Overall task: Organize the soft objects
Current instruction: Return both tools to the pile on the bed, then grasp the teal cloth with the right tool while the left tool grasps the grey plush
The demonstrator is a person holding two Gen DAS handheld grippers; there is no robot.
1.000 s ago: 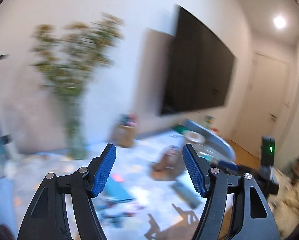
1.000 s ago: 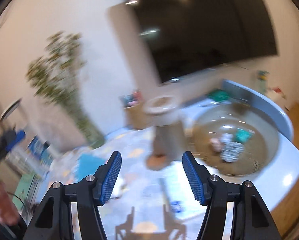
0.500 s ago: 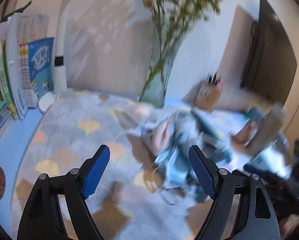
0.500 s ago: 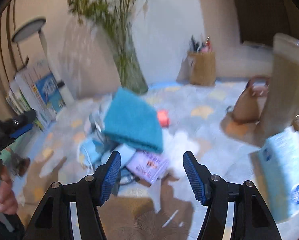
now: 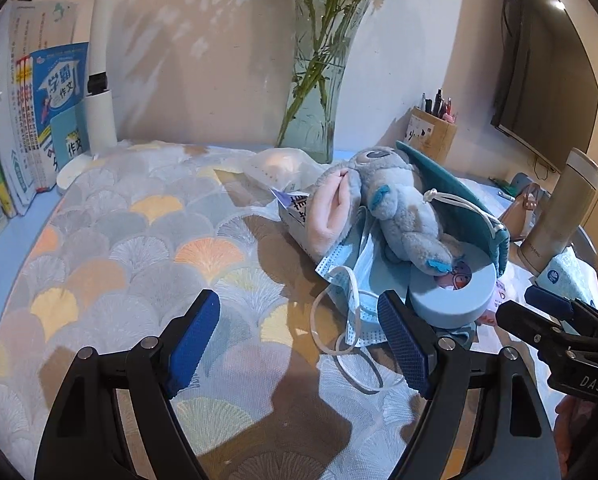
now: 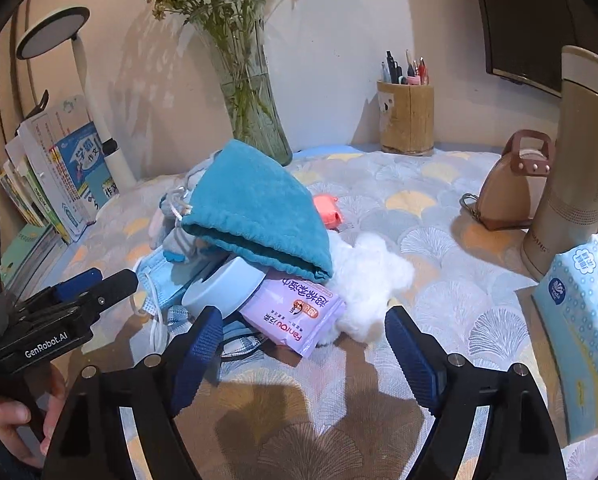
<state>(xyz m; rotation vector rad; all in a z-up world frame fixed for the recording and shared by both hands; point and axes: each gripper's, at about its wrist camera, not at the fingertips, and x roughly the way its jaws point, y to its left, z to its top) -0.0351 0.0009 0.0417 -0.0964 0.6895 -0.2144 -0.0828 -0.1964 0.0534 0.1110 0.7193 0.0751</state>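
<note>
White fluff [image 6: 373, 276] — right view only.

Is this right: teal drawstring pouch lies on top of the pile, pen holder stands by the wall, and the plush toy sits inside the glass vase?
One thing is wrong: the plush toy is not in the glass vase. The left wrist view shows it lying on the pile, against the teal drawstring pouch, with only flower stems in the vase. The pen holder does stand by the wall.
</note>
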